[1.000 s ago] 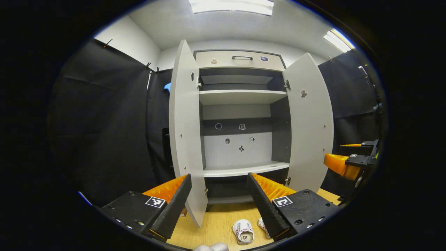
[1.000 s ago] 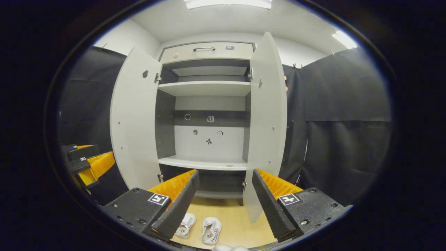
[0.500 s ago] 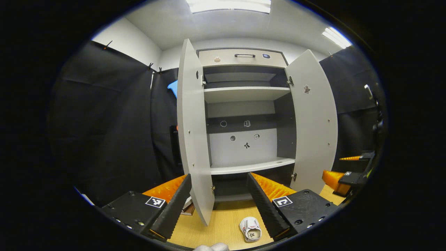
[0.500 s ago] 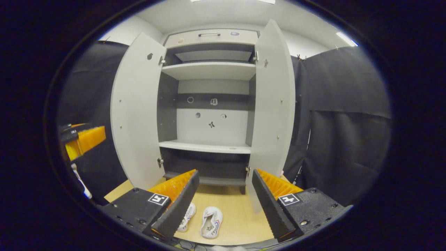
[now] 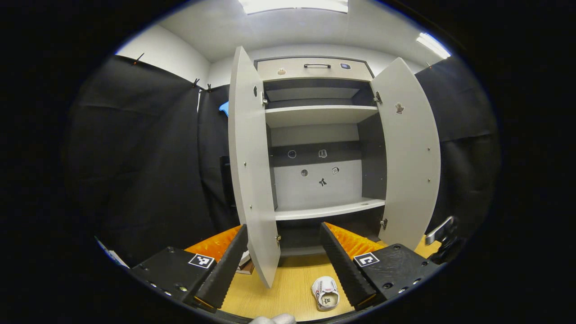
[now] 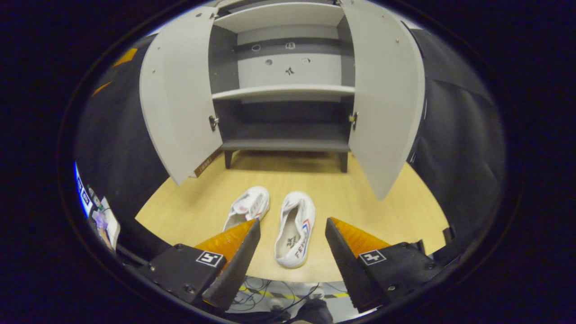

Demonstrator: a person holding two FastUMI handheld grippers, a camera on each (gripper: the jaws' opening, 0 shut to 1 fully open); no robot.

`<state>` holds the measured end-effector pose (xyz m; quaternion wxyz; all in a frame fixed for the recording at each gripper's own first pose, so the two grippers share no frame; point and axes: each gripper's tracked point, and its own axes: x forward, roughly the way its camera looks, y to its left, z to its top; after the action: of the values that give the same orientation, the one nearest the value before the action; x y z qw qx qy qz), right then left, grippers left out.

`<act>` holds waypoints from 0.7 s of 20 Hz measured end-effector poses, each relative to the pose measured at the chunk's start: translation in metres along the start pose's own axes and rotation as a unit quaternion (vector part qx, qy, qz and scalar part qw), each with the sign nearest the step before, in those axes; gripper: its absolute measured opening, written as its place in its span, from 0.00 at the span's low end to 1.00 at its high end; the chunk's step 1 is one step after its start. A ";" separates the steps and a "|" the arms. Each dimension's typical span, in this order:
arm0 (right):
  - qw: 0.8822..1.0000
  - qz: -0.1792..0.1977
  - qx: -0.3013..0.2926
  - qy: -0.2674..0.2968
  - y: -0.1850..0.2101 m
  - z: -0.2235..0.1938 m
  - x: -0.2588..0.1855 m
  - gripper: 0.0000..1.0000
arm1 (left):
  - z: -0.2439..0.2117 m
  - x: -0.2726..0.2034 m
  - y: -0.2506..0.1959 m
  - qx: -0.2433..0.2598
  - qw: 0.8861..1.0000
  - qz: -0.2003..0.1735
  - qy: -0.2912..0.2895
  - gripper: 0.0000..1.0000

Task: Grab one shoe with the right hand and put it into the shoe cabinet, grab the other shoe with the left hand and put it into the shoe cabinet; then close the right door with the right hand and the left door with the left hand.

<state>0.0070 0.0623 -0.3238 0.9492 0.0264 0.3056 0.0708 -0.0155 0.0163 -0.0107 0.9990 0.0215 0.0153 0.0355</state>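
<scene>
Wooden floor [image 6: 360, 211], white ceiling [image 5: 252, 31], ceiling light [image 5: 292, 4]

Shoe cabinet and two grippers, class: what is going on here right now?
A person holds two orange-and-black grippers before a tall grey shoe cabinet whose two doors stand wide open. Two white canvas shoes lie on the light wooden floor. The right gripper, jaws open, hangs over the right-hand shoe, not touching it; the other shoe lies beside it. The left gripper is open, pointing at the cabinet. Nothing is grabbed or stored yet.
</scene>
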 end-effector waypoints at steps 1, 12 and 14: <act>1.000 0.005 -0.003 0.010 0.004 -0.009 0.011 0.92 | 0.001 -0.001 0.003 0.004 1.000 0.005 -0.001 0.96; 0.997 -0.012 0.014 0.077 0.010 -0.043 0.127 0.81 | 0.000 -0.011 0.033 0.041 0.997 0.058 0.009 0.96; 0.997 -0.019 0.001 0.077 0.007 -0.042 0.144 0.80 | -0.002 -0.010 0.036 0.045 0.997 0.066 0.010 0.96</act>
<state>0.0974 0.0910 -0.4401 0.9241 0.0160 0.3780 0.0540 -0.0279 0.0518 -0.0111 0.9923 0.0675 0.0258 0.1005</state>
